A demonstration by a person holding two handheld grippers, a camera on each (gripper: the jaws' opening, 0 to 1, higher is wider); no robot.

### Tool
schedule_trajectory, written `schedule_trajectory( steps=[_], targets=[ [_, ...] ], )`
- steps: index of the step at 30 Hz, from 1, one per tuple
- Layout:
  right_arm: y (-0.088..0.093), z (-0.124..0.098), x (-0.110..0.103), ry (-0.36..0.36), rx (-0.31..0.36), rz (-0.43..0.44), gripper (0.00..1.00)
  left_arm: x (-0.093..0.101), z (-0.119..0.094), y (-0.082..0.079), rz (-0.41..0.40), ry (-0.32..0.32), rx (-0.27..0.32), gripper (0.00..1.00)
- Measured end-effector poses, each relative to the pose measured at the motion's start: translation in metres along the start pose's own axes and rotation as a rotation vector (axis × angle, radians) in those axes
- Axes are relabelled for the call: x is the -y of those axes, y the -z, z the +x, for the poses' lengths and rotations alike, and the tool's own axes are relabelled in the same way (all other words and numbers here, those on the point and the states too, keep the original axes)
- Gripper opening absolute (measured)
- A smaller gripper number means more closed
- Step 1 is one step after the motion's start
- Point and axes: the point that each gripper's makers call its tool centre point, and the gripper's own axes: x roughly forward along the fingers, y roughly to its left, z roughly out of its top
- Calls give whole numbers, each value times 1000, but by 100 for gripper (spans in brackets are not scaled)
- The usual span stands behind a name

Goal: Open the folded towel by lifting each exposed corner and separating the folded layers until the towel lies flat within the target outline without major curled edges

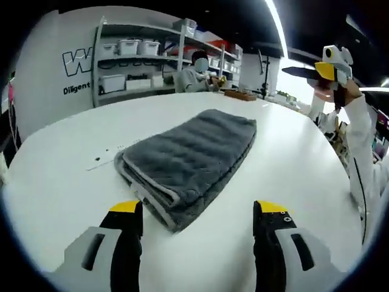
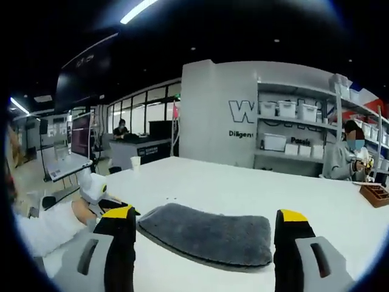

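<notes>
A folded grey towel point(image 1: 191, 155) lies on the round white table point(image 1: 67, 188), its stacked layers and pale hem facing me at the near left corner. My left gripper point(image 1: 199, 214) hovers just short of that corner, open with nothing between its yellow-tipped fingers point(image 1: 126, 208). My right gripper point(image 1: 330, 69) is held high at the far right by a hand in a white sleeve. In the right gripper view the towel point(image 2: 209, 234) lies low and flat beyond my open right gripper point(image 2: 205, 219), and the left gripper point(image 2: 94, 185) shows at the left edge.
Faint dark marks point(image 1: 103, 159) dot the table left of the towel. A wooden tray point(image 1: 241, 95) sits at the far table edge. Shelves with white bins point(image 1: 130, 47) line the back wall, where a person point(image 1: 196, 76) sits. A paper cup point(image 2: 135, 162) stands on another desk.
</notes>
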Motion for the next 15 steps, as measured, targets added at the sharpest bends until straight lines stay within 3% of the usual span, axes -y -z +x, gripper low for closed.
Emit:
schedule_trajectory(
  steps=[15],
  targets=[
    [4, 6, -9, -25, -30, -35, 93, -9, 6, 20, -17, -5, 31, 26]
  ],
)
